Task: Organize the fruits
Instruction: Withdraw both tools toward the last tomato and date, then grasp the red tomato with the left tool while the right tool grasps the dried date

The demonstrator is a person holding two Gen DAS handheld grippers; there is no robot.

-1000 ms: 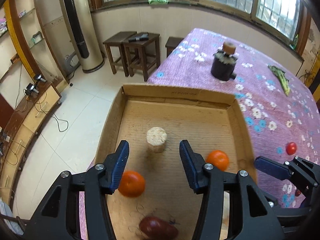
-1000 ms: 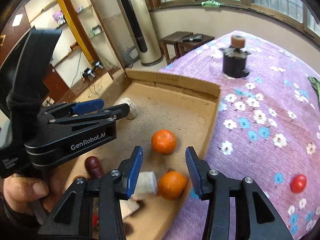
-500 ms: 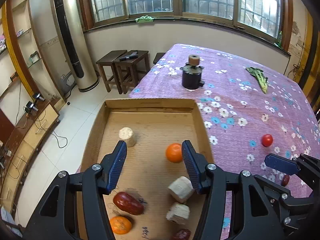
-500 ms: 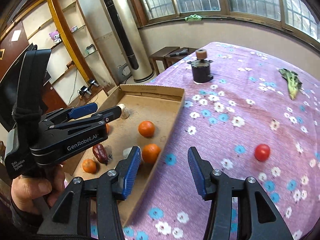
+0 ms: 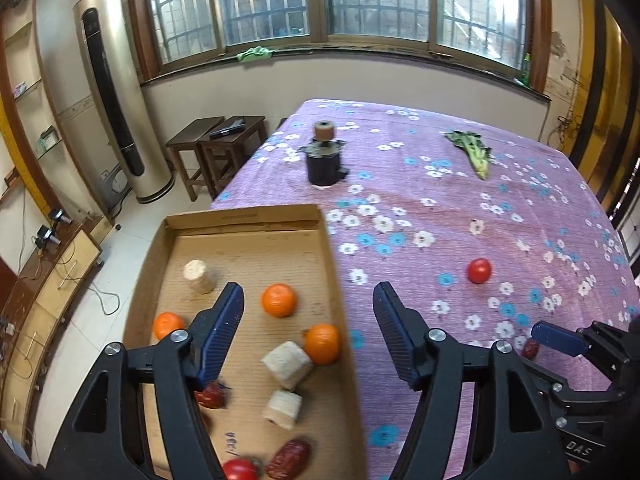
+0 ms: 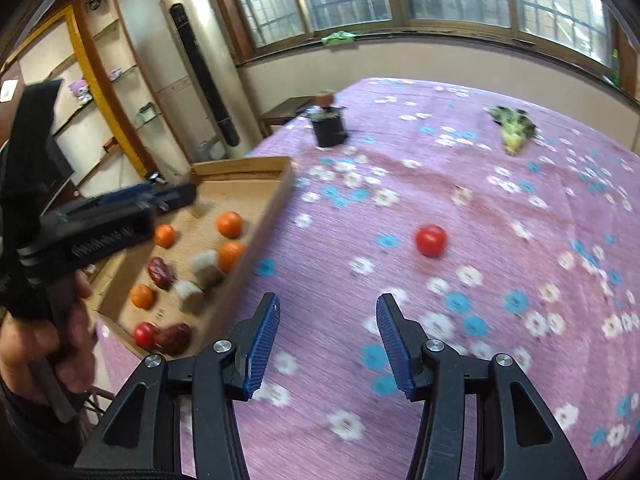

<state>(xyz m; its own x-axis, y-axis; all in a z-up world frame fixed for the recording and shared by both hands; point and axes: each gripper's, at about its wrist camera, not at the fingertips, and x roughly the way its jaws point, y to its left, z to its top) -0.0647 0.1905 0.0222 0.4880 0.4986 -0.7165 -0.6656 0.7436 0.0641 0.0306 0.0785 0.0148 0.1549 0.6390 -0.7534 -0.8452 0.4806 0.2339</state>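
Observation:
A cardboard tray (image 5: pixel 334 272) on the purple flowered cloth holds three oranges (image 5: pixel 279 300), red dates (image 5: pixel 289 455), a small tomato (image 5: pixel 239 469) and pale corn-like chunks (image 5: pixel 286 364). A loose red tomato (image 5: pixel 479 270) lies on the cloth to the right; it also shows in the right wrist view (image 6: pixel 430 240). A red date (image 5: pixel 530 349) lies by the right gripper's tip. My left gripper (image 5: pixel 307 330) is open and empty above the tray's right wall. My right gripper (image 6: pixel 327 340) is open and empty over the cloth, short of the tomato.
A black pot with a brown lid (image 5: pixel 325 158) stands at the far middle of the table. A green leafy vegetable (image 5: pixel 474 152) lies at the far right. Stools (image 5: pixel 218 148) and a tall air conditioner (image 5: pixel 120 96) stand beyond the table's left edge.
Both grippers have pulled back and up from the tray and shifted right. The right gripper now faces the cloth and the loose tomato instead of the tray.

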